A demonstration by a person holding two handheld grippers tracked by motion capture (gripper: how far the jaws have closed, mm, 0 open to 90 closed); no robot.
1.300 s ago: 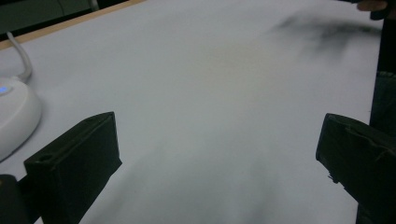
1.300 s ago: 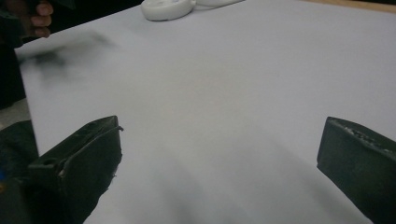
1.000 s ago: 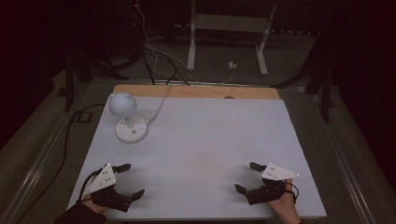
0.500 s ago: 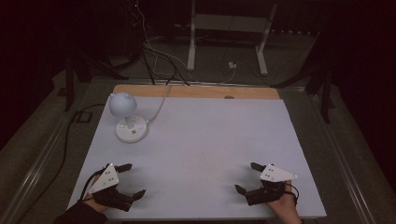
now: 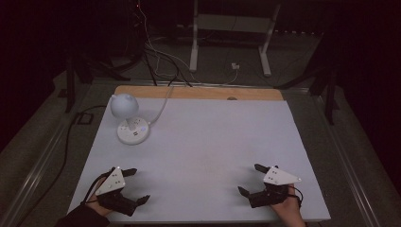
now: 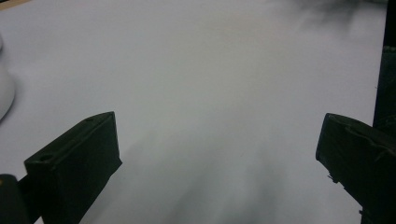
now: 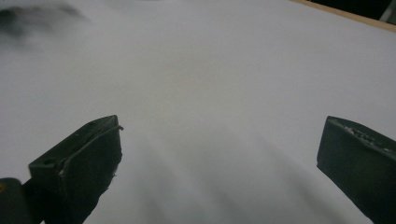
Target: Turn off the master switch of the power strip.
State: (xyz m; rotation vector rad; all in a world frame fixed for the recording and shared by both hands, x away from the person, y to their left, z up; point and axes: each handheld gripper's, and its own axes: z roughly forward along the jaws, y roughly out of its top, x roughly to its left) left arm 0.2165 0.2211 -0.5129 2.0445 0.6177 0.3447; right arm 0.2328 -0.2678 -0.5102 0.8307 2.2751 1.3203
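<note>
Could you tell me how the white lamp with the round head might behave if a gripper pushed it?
The white lamp would probably slide rather than tip, since its round base looks wide and flat. Its bulbous head sits high, so a push up there might rock it. The trailing cord could tug it back.

1. High view: dim overall; the white table (image 5: 203, 142) is the brightest area, evenly lit, no glare. Surroundings fall to near black.
2. Lamp (image 5: 125, 106) pale, casting no visible pool of light.
3. Soft, short shadows under both grippers at the near edge.
4. Gripper views: jaws dark and fairly sharp; table surface hazy, with faint streaks of shadow running away from the jaws.
5. Far corners smudged, grey, out of focus.
</note>
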